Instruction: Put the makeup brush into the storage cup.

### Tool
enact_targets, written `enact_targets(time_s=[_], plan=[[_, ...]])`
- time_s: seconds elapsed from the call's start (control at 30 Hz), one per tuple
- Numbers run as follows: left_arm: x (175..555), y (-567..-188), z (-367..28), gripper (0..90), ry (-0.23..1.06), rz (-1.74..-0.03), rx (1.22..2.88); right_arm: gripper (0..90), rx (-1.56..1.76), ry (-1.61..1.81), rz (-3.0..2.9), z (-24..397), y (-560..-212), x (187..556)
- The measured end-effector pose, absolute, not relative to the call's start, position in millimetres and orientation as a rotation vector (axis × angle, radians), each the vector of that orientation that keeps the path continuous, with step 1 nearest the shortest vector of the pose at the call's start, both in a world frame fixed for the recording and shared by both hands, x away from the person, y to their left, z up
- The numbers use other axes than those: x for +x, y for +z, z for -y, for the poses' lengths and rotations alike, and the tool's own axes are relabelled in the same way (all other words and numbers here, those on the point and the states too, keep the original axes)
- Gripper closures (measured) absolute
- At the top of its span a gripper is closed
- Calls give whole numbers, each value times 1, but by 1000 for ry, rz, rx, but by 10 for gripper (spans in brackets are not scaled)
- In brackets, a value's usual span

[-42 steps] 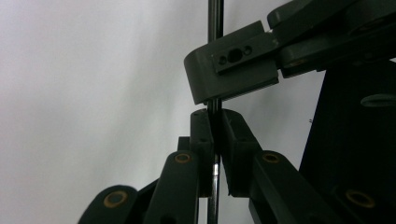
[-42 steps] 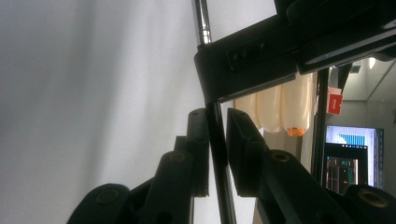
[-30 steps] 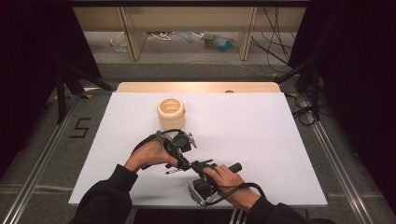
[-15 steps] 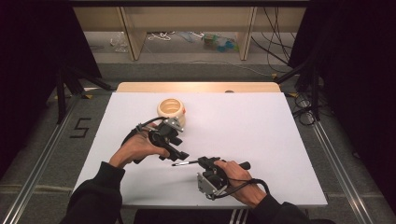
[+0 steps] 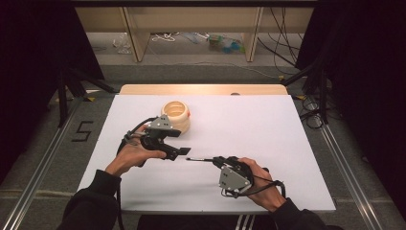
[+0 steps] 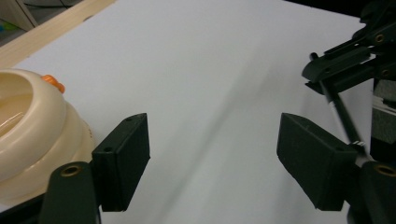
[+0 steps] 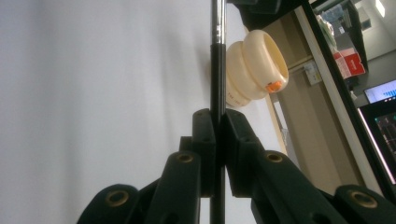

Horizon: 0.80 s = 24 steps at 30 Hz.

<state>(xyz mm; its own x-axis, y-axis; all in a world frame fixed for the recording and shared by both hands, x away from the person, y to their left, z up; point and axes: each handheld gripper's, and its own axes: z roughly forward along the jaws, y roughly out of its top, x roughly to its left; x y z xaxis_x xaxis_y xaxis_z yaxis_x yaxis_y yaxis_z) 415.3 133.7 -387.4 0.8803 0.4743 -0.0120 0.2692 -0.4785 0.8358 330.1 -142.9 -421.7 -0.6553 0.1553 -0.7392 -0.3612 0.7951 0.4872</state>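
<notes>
A cream ring-shaped holder [image 5: 174, 115] with an orange tab stands at the back left of the white board. My right gripper [image 5: 218, 161] is shut on a thin black pen [image 5: 198, 159] with a silver end, which points left toward the left gripper. In the right gripper view the pads [image 7: 205, 140] pinch the pen [image 7: 217, 70], with the holder [image 7: 254, 70] beyond. My left gripper [image 5: 179, 152] sits just in front of the holder. Its jaws have just been opening and stand wide apart [image 6: 212, 158] with nothing between them. The pen [image 6: 343, 116] runs past its right jaw to the right gripper [image 6: 343, 63].
The white board [image 5: 268, 124] lies on a wooden table whose bare edge [image 5: 201, 89] shows at the back. Beyond it are shelf legs and loose cables on the floor. Metal rails run along both sides, and black stands rise at the left and right.
The left gripper has let go of the pen, opened wide and drawn back to the left toward the holder. The right hand has moved right with the pen held.
</notes>
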Motion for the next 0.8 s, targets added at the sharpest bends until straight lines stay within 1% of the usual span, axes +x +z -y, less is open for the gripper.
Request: enact_targets(time_s=[0.03,0.07,0.1,0.17,0.27,0.33,0.43,0.7,0.8], plan=[[415,-390,-135,250,291,-530,2077,839,-124,813,-2153,145,-421,330],[411,-393,-136,249,279,-562,2053,840,-110,838,-2157,147,-420,330],[407,-395,-137,248,295,-579,2042,840,-62,867,-2158,149,-420,330],[405,-397,-138,247,321,-557,2007,840,-4,916,-2175,153,-419,331],[396,-398,-138,244,355,-568,1957,839,55,951,-2178,157,-418,335],[392,-399,-136,237,344,-548,1917,839,99,992,-2181,158,-418,337],[386,-403,-131,221,354,-511,1919,839,143,1037,-2180,159,-417,339],[370,-419,-119,219,351,-533,1823,839,233,1155,-2176,160,-417,343],[365,-421,-117,215,336,-567,1772,839,262,1178,-2181,159,-419,346]])
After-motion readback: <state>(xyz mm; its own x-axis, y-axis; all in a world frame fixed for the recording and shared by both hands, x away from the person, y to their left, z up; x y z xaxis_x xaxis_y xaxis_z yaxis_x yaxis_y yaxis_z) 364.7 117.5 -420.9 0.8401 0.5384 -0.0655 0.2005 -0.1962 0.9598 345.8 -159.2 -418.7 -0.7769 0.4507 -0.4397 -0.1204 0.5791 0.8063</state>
